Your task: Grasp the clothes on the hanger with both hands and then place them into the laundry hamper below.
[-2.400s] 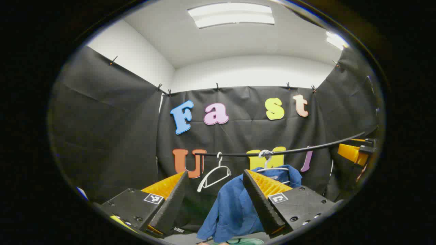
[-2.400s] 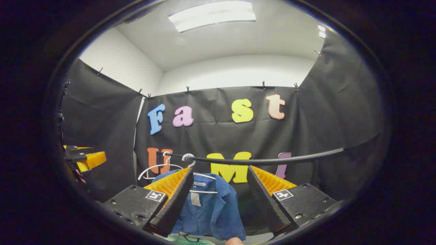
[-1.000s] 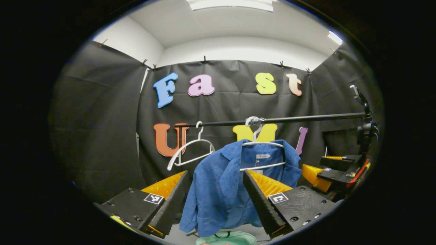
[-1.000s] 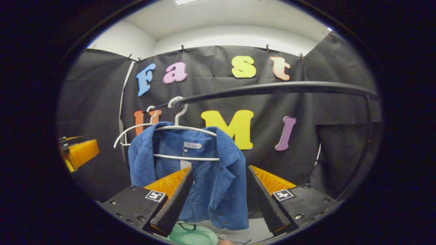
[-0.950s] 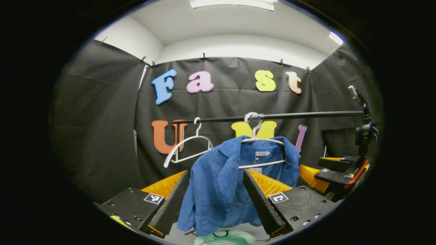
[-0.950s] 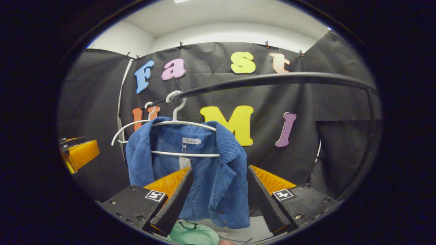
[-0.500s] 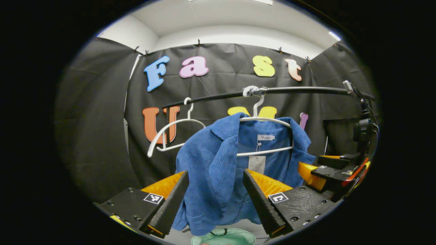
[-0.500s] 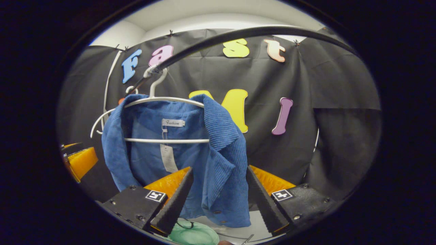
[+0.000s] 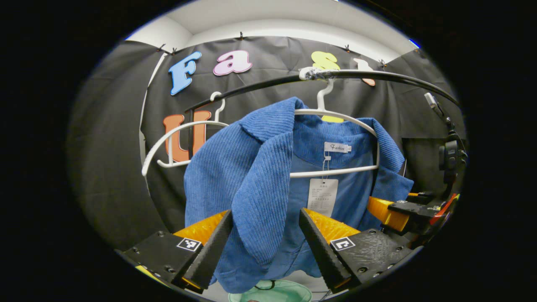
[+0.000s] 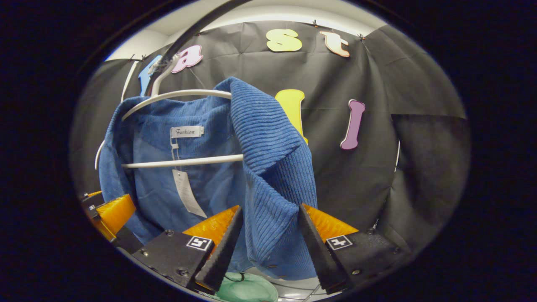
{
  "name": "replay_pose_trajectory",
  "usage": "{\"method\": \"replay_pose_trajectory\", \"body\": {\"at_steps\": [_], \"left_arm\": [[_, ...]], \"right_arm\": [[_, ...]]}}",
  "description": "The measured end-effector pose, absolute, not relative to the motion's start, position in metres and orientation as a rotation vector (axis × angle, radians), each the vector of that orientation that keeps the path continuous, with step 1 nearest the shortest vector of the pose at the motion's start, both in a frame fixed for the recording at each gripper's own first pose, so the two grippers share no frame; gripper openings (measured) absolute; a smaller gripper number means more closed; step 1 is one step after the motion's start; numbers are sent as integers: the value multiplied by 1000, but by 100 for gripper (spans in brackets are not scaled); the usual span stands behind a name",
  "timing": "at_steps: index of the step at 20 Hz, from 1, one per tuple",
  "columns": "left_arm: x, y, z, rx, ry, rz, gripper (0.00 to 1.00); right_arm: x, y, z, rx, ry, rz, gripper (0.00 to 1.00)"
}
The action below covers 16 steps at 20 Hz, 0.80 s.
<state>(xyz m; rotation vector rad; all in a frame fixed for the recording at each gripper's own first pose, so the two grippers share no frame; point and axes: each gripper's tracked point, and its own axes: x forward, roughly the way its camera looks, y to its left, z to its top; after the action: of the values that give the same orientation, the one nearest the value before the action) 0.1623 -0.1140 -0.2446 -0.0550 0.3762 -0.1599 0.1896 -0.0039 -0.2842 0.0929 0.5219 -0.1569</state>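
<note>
The left gripper (image 9: 265,239) has its jaws spread wide, and the left front panel of the blue corduroy jacket (image 9: 256,176) hangs down between them; whether either finger touches the cloth cannot be told. The right gripper (image 10: 268,237) is likewise open-jawed, with the jacket's other front edge (image 10: 277,197) hanging in its gap.

The jacket hangs on a white hanger (image 9: 335,115) hooked over a black rail (image 9: 377,76). A small white neck label (image 9: 337,147) is sewn inside the collar, and a paper swing tag (image 9: 322,196) dangles below it; its print is too small to make out.

The left gripper view takes in a second, bare white hanger (image 9: 176,134) farther along the rail, the right gripper's orange finger at the jacket's far side, and a black camera mount (image 9: 449,155) at the rail's end. The right gripper view has the left gripper's orange finger at its edge. Below the jacket's hem sits the pale green laundry hamper (image 10: 245,289), also seen in the left gripper view (image 9: 272,291).
</note>
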Motion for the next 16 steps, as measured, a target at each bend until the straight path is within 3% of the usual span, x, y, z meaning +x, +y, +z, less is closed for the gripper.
{"method": "replay_pose_trajectory", "body": {"at_steps": [2, 3, 6, 7, 8, 10, 12, 13, 16], "left_arm": [[167, -117, -247, -45, 370, -160, 96], [167, -117, -246, -37, 363, -158, 100], [177, -119, -249, -34, 360, -151, 75], [178, -120, -251, -44, 369, -153, 80], [181, -121, -252, -51, 373, -146, 65], [182, -116, -251, -63, 371, -130, 53], [182, -111, -249, -73, 371, -108, 30], [181, -113, -247, -86, 371, -124, 12], [179, -110, -239, -109, 354, -147, 5]], "right_arm": [[195, -2, -287, 94, 521, -143, 76], [195, -4, -287, 86, 514, -148, 70], [193, -12, -284, 71, 492, -179, 54], [193, -14, -282, 72, 487, -188, 43], [191, -18, -281, 72, 481, -198, 39], [189, -23, -277, 76, 469, -207, 27], [187, -25, -274, 85, 462, -202, 19], [186, -28, -272, 87, 455, -207, 17], [182, -33, -263, 81, 418, -221, 12]]}}
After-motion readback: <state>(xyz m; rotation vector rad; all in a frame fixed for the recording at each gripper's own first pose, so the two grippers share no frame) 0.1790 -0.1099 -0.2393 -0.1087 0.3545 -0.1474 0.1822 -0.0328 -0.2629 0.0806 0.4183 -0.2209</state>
